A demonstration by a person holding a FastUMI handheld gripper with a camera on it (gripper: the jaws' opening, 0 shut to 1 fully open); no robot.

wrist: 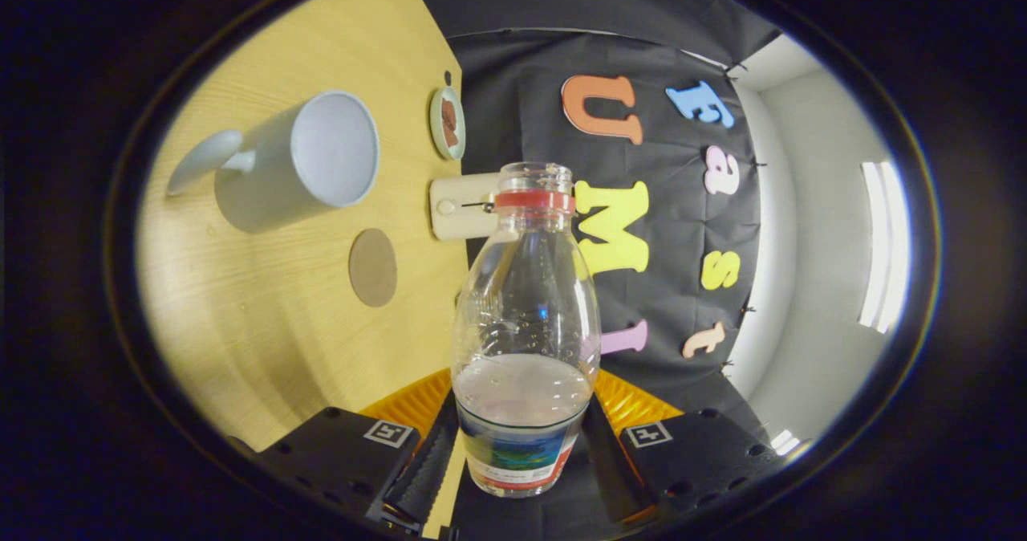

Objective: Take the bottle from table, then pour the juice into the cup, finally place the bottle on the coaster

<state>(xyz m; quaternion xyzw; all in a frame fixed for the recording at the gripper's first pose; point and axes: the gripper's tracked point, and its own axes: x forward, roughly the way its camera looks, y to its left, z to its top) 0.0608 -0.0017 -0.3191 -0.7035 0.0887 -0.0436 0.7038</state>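
1. Gripper view: my claw (520,453) is clenched on the bottle (525,332), one finger pressing each side of its labelled lower part.
2. Bottle is uncapped, with pale juice (521,388) filling its lower part.
3. Beyond the fingers, the table (265,340) appears tilted sideways.
4. On it sit a cup (301,164), a round coaster (373,267) nearer me, and a small dish (447,122) further off.

This looks like a small test booth, not a home. A black cloth wall (642,300) hangs right behind a plain wooden table (265,324), and bare white walls (810,284) with a bright strip light (882,244) stand around it.
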